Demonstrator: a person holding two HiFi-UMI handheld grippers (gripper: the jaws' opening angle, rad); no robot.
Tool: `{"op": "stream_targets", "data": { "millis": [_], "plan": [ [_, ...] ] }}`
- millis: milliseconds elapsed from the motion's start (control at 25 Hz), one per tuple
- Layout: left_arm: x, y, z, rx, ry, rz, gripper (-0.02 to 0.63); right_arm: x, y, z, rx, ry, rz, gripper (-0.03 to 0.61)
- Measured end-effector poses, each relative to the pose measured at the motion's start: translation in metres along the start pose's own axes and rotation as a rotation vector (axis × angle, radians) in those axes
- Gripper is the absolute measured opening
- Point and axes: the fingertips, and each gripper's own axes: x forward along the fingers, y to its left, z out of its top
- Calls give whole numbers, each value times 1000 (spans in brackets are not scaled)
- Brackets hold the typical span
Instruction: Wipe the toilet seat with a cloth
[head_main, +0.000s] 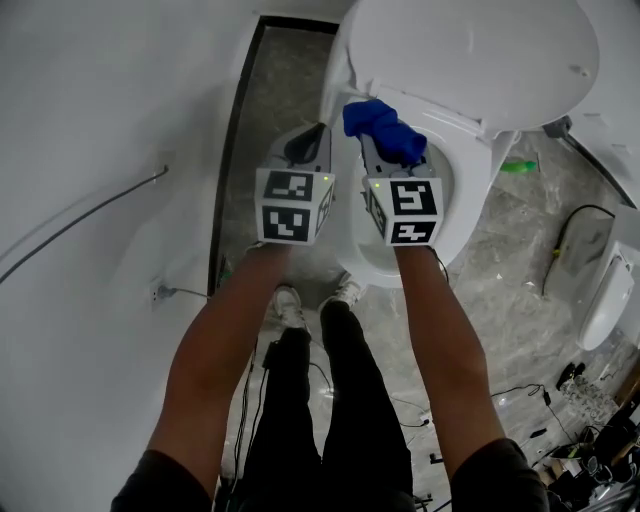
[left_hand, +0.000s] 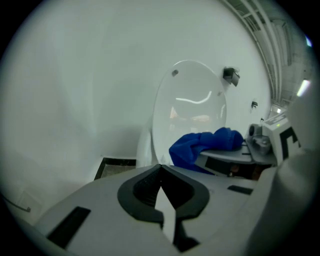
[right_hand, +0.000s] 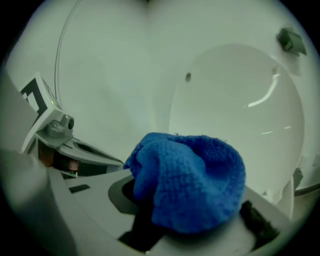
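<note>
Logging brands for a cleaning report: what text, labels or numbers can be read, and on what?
None readable.
The left gripper and right gripper bear black-and-white square markers, no letters.
No print on the blue cloth or toilet lid.
Too small to read: green object.

No word, brand, number or sign can be read in any view; the cube (head_main: 293, 206) at the back end of the left gripper (head_main: 318, 132) shows only black-and-white square markers on its faces, with no letters and no digits; the cube (head_main: 404, 210) at the back end of the right gripper (head_main: 385, 140) shows the same kind of markers; in the two gripper views only a corner of the other gripper's marker appears, also without writing.
</note>
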Motion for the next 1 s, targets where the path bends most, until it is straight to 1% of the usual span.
{"op": "stream_targets", "data": {
  "millis": [80, 160, 280, 400, 520, 600, 720, 800, 880, 1000],
  "plan": [
    [-20, -19, 19, 22, -71, -16, 9, -39, -2, 27, -10, -123, -41, 91],
    [-47, -43, 37, 49, -154, -50, 9, -83, 1, 46, -14, -202, -72, 92],
    [-96, -76, 52, 94, -250, -109, 9, -153, 1, 61, 11, -248, -183, 92],
    [-146, -103, 71, 106, -302, -130, 9, -214, 1, 76, 38, -257, -274, 92],
    [-200, -132, 93, 172, -349, -161, 9, -269, 14, 100, 73, -276, -338, 91],
    [-238, -149, 107, 195, -378, -198, 9, -306, 33, 131, 83, -317, -349, 91],
    [-300, -171, 133, 230, -419, -229, 9, -359, 67, 180, 34, -353, -349, 91],
    [-338, -181, 150, 254, -439, -233, 9, -390, 81, 204, 9, -360, -360, 91],
    [-366, -189, 166, 277, -452, -230, 9, -415, 88, 224, 4, -365, -379, 91],
    [-401, -197, 190, 263, -487, -209, 9, -443, 95, 249, 1, -363, -374, 91]
  ]
}}
